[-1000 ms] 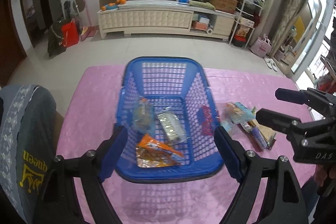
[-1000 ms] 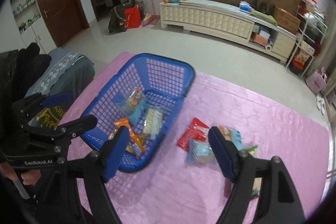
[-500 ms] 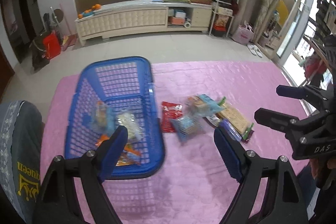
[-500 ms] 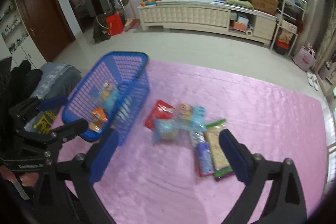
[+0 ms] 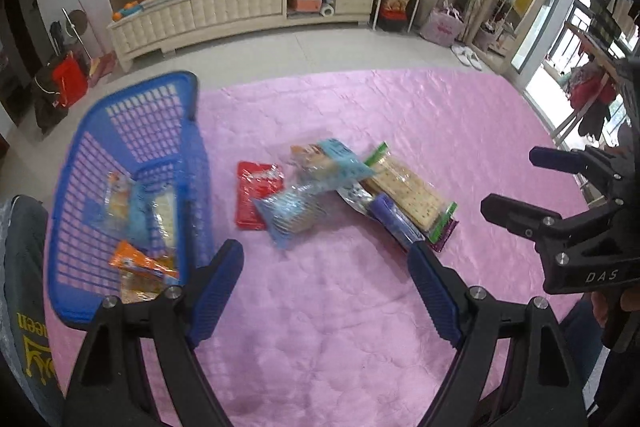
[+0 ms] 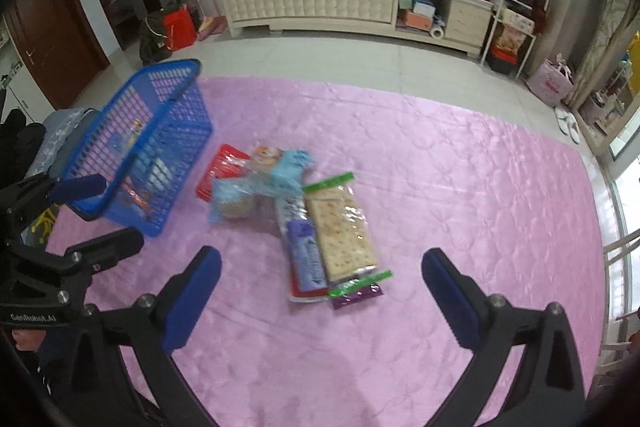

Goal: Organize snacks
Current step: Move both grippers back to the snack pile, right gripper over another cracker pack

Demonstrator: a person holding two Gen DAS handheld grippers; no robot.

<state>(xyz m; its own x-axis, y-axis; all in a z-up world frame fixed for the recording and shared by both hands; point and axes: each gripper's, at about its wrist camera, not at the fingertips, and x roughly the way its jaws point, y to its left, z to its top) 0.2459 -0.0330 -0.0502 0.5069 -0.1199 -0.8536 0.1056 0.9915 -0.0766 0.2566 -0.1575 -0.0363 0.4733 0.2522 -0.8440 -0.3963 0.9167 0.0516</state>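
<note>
While both sets of jaws gape wide and hold nothing, the left gripper (image 5: pixel 325 279) and right gripper (image 6: pixel 321 277) hover above a pile of snack packets (image 6: pixel 320 227) on the pink surface (image 6: pixel 460 187), beside a blue basket (image 5: pixel 96 155) holding three packets.
</note>
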